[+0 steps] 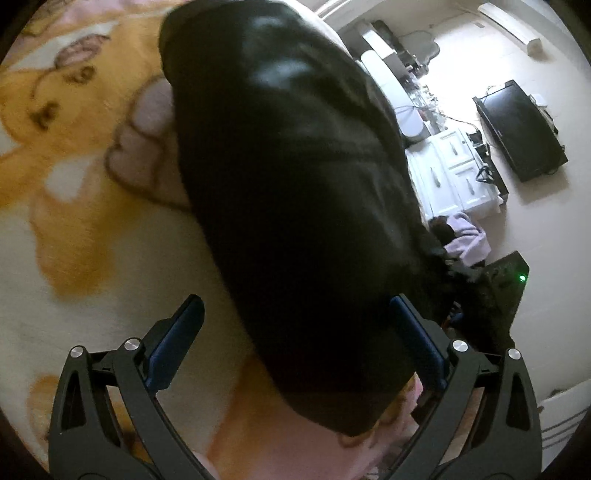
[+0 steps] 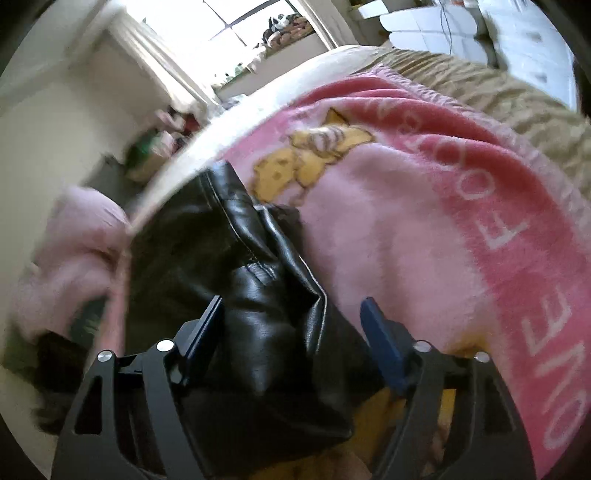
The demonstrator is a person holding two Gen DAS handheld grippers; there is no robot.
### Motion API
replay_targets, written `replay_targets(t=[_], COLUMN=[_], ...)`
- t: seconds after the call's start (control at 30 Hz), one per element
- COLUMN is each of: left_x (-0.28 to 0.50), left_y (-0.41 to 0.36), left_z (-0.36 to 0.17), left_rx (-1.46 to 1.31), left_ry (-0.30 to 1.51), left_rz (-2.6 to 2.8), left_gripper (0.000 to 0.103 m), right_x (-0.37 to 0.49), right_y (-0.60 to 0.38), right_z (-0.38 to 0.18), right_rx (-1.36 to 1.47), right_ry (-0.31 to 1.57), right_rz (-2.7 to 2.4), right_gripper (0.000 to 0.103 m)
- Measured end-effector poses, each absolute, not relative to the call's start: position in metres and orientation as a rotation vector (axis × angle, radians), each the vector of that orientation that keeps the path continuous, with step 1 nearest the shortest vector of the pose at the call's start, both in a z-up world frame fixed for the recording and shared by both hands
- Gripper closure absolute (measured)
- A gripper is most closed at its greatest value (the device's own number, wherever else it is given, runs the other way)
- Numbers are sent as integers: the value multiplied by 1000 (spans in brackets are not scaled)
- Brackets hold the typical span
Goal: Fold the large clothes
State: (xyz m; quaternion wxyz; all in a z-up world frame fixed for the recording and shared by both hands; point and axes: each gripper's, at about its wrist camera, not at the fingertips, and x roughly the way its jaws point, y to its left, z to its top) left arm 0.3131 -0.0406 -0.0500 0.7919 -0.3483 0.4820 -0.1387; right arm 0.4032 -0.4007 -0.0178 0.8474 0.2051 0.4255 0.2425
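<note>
A shiny black leather garment (image 1: 295,192) lies on a cartoon-printed blanket (image 1: 74,206) on a bed. My left gripper (image 1: 295,317) is open, its two blue-padded fingers (image 1: 177,339) spread wide on either side of the garment's near end. In the right wrist view the same black garment (image 2: 258,295) is bunched and creased, lying between my open right gripper's (image 2: 291,325) fingers (image 2: 380,343). Neither pair of pads is closed on the leather. The pink blanket (image 2: 406,240) with white lettering lies under it.
Beyond the bed edge in the left wrist view are a white dresser (image 1: 454,173), a black monitor (image 1: 517,129) and a lilac cloth (image 1: 469,240) on the floor. The right wrist view shows a window (image 2: 229,22), a pink cloth heap (image 2: 74,243) and a tan bedspread (image 2: 517,110).
</note>
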Motion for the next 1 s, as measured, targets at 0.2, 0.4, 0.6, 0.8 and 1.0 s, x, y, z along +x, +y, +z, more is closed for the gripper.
replay_targets(t=[0.2,0.4,0.6,0.8,1.0], left_x=[318,318,314,315,310], left_y=[-45,-41,-14,17,31], left_z=[-57,-57,-47,-33,-19], left_rx=[-782,-774,-725,-673,-544], left_ry=[1040,1038,1025,1016,997], left_rz=[-306,-302,-278,-234,-182], left_gripper=[9,8,8,9,9], right_x=[402,401,362,311,269], right_y=[-421,-417,-392,-359,-311], right_z=[-36,-51,-35,-44,-45], right_rx=[544,615,602,742,720], right_ry=[953,1027,1039,1078,1065], right_rz=[604,590,578,545,559], right_gripper=[21,40,46,46,37])
